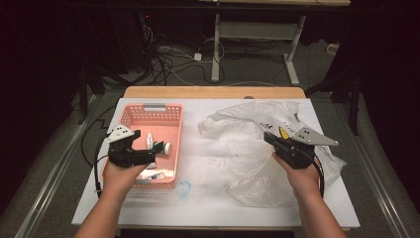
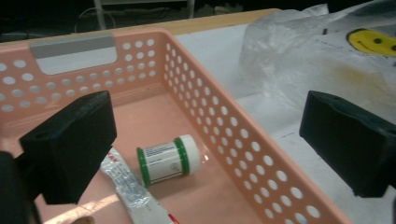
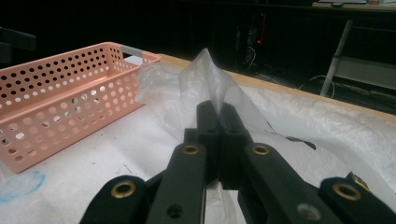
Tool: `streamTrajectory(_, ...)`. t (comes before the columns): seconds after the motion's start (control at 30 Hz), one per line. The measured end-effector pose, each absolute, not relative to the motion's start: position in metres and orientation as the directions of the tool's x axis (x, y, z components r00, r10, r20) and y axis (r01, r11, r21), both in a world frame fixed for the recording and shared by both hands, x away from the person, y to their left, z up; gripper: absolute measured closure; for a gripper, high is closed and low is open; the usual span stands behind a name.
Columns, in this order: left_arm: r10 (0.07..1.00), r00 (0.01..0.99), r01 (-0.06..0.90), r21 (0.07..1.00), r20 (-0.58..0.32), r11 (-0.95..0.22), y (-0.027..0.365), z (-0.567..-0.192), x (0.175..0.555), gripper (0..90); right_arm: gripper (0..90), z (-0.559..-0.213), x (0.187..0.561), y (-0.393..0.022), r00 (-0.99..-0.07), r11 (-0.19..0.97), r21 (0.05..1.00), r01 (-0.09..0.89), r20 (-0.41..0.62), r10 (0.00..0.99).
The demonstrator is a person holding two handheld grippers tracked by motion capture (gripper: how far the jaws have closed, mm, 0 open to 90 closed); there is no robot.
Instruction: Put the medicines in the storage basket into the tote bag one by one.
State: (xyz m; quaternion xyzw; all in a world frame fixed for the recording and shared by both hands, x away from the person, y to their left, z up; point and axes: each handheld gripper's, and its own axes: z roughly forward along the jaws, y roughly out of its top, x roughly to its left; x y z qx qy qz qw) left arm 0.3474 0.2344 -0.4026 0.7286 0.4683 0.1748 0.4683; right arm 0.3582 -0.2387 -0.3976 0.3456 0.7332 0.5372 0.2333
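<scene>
While left hand-held gripper (image 2: 205,144) gapes over basket (image 2: 219,126), right hand-held gripper (image 3: 218,112) pinches plastic bag (image 3: 210,79).

The high view looks forward and down from above the person's side onto the whole white-covered desk (image 1: 208,198), with the dark floor and cables beyond. The left gripper view rides low and close, looking between its own black jaws into the pink perforated plastic basket (image 2: 224,126). The right gripper view sits just above the desk, facing across it. All three share that basket and the crumpled clear plastic bag (image 3: 210,79).
</scene>
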Motion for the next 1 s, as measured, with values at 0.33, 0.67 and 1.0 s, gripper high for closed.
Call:
streamTrajectory(0.33, 0.849, 0.472, 0.618, 0.776, -0.239, -0.125, 0.248, -0.411, 0.368, 42.9, 90.0, -0.398, 0.358, -0.237, -0.655, 0.190, 0.947, 0.260, 0.028, 0.755)
streamTrajectory(0.67, 0.834, 0.488, 0.741, 0.627, -0.258, -0.240, 0.243, -0.413, 0.383, 87.6, 90.0, -0.397, 0.357, -0.237, -0.657, 0.187, 0.948, 0.255, 0.028, 0.754)
streamTrajectory(1.0, 0.826, 0.542, 0.798, 0.402, -0.155, -0.449, 0.218, -0.425, 0.400, 87.7, 90.0, -0.396, 0.356, -0.240, -0.656, 0.183, 0.950, 0.254, 0.030, 0.754)
